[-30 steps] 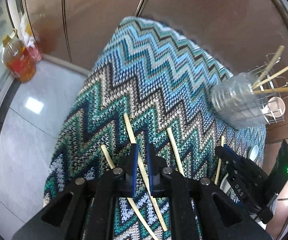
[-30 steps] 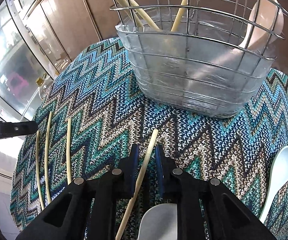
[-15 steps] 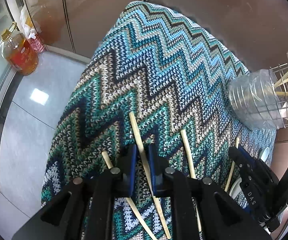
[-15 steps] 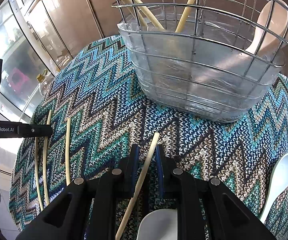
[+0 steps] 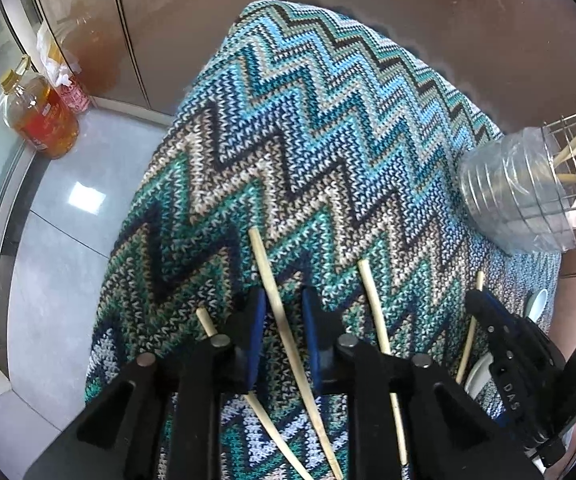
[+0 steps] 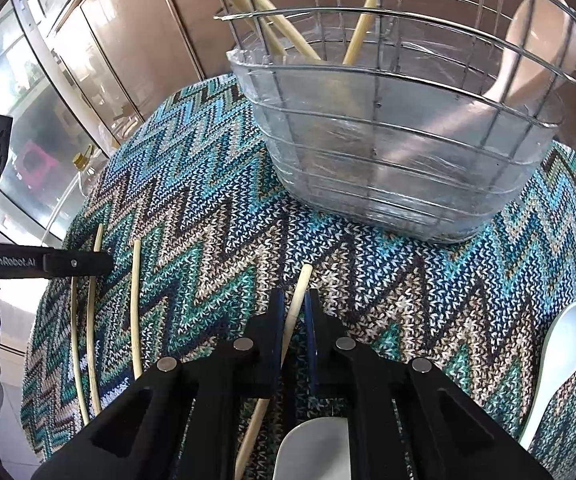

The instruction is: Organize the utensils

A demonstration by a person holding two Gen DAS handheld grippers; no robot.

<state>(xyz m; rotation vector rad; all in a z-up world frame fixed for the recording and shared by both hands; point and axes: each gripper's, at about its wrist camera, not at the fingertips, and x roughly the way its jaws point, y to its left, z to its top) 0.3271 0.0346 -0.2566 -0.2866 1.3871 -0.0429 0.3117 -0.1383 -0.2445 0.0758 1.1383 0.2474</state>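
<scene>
Left tool (image 5: 281, 312): fingers spread fairly wide, straddling a chopstick (image 5: 276, 292) lying on the knitted zigzag cloth (image 5: 308, 128) over the tabletop, not pinching it yet as far as I can see.
Right tool (image 6: 293, 312): fingers drawn in narrow around another chopstick (image 6: 297, 300), looks like they're touching it on both sides, so I'd call that gripped.
Key relation: each stick's long axis runs straight out along its tool's fingers, tip pointing away. The wire basket (image 6: 388, 32) sits just ahead of the right tool, well off to the right of the left one, so the right hand is way closer.
Loose stuff: two more chopsticks (image 5: 372, 304) beside the left tool, white spoon (image 6: 560, 356) at right.
Hard to see: near ends of both sticks vanish under the tool bodies; a pale spoon-ish thing (image 6: 312, 448) is half hidden below the right tool.
</scene>
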